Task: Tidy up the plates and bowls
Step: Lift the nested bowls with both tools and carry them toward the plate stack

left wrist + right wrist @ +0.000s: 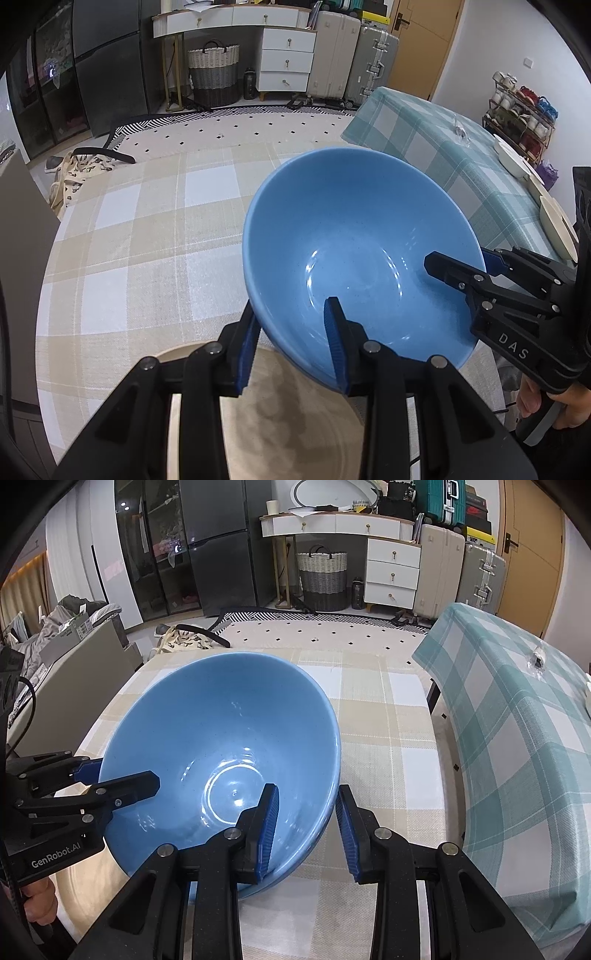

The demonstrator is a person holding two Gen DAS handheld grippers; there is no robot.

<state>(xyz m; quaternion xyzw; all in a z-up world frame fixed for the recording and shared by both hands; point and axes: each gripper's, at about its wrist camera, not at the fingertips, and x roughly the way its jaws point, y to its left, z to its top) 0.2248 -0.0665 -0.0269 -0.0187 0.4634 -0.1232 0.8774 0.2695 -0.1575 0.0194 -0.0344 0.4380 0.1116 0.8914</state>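
On the left, the left gripper (295, 347) straddles the near rim of the blue bowl (354, 236), one blue-padded finger outside the wall and one inside. The fingers (334, 332) look fairly wide apart around a thin wall, so I cannot tell whether the pads actually press it. Below this gripper lies a beige plate (266, 413) on the beige checked tabletop (140, 229), and the bowl hangs tilted above or against it.

In the middle the bowl leans steeply, its mouth turned toward the cameras. If either grip is loose, the glazed wall could slide through the pads and the bowl would drop onto the plate, chipping both.

On the right, the right gripper (306, 827) also brackets the rim, one finger inside and one outside with a visible gap, so it seems partly open rather than clamped. Two grippers pulling unevenly could twist the bowl free. Further right, cream plates (517, 158) sit on the teal checked tabletop (443, 147); a wide swing risks clipping them.
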